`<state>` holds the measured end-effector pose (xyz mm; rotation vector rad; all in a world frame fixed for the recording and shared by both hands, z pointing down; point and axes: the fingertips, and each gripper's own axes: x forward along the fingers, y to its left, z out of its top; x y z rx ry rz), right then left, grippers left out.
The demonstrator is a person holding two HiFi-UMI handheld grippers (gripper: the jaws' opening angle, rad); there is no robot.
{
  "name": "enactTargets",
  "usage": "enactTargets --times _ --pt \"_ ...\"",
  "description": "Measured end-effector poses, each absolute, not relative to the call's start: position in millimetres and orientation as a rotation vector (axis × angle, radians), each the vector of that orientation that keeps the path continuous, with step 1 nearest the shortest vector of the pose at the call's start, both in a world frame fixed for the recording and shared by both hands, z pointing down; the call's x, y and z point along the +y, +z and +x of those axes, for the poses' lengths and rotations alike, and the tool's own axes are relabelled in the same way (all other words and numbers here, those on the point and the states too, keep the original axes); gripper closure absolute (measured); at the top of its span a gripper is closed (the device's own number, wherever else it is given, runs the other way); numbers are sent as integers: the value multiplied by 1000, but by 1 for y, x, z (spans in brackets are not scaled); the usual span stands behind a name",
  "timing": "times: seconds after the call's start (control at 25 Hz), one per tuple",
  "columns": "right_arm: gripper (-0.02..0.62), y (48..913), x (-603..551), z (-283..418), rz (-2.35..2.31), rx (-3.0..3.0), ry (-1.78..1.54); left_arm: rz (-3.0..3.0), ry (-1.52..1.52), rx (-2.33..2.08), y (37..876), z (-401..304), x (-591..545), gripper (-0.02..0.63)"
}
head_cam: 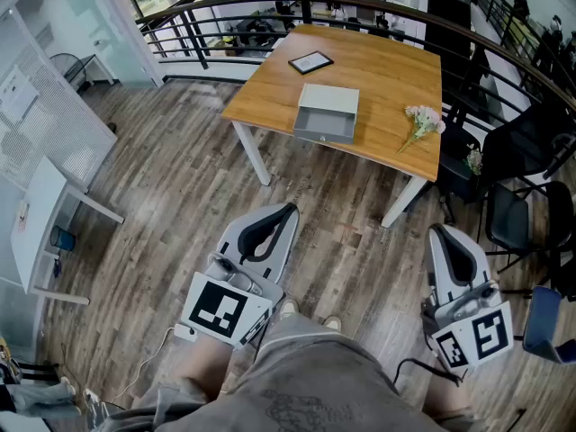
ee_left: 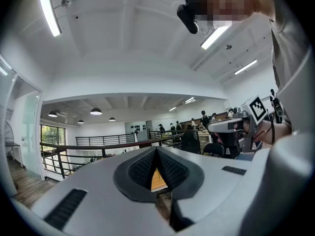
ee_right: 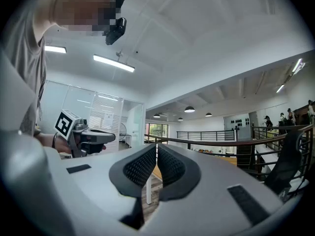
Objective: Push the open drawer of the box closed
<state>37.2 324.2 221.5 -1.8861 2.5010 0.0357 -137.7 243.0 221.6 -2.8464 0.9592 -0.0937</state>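
A grey box sits on the wooden table well ahead of me, its drawer pulled out toward the table's near edge. Both grippers hang low by my legs, far short of the table. My left gripper is shut, its tips meeting with nothing between them. My right gripper is likewise shut and empty. A sliver of the wooden tabletop shows through the left jaws' gap.
A dark tablet lies behind the box and a small bunch of flowers to its right. Black chairs stand at the right, a white desk at the left, a dark railing beyond the table. Wood floor lies between me and the table.
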Motion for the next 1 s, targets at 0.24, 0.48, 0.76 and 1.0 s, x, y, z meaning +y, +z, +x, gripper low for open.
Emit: enactTargets --times 0.24,0.48,0.76,1.0 --pt "561 229 331 39 -1890 2467 -39 -2876 -137 976 235 -143 249 591" --pt "561 229 334 46 -1893 2450 -37 -2858 -137 973 231 -139 252 591" --pt "561 233 343 47 -1884 2467 -48 -2844 -117 980 225 -136 258 589" --pt "561 232 353 48 -1864 2482 -32 -2836 -54 1027 221 -133 263 419"
